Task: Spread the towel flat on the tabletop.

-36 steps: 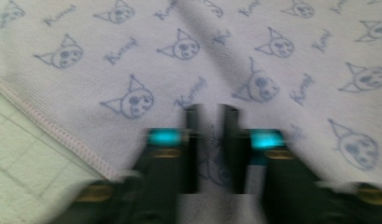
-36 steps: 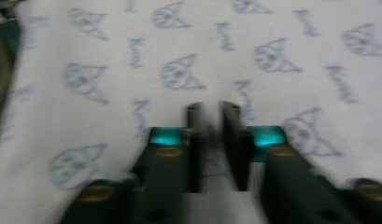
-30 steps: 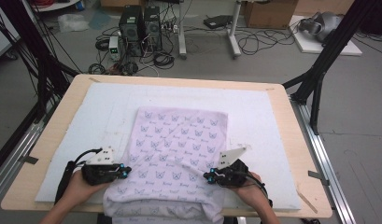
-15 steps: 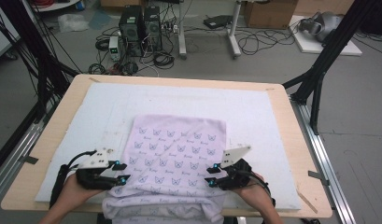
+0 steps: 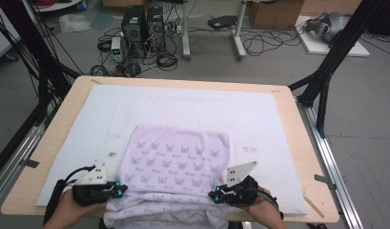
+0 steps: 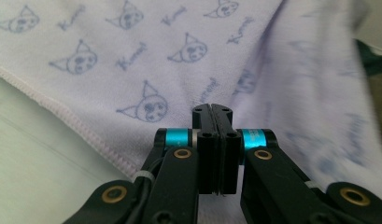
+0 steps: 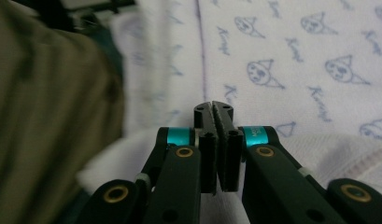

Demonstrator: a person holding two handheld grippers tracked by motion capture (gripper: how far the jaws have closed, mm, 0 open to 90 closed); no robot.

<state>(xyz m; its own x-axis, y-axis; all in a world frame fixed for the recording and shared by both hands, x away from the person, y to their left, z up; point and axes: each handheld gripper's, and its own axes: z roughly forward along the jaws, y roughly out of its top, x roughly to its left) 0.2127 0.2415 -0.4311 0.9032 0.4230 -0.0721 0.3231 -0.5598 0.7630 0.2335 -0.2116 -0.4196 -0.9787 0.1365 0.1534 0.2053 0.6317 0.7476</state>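
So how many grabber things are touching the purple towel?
2. The left gripper is at the towel's near left edge, and the right gripper at its near right edge, both by the table's front.

Bare white mat beyond towel

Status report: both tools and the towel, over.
Left tool and right tool both shut at the near edge of the lilac towel. Towel flat on the white mat, near end draped off the table. Nothing in the way.

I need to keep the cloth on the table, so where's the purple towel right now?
In the high view, the purple towel lies on the white mat, its near edge hanging over the table's front between the two hand-held grippers.
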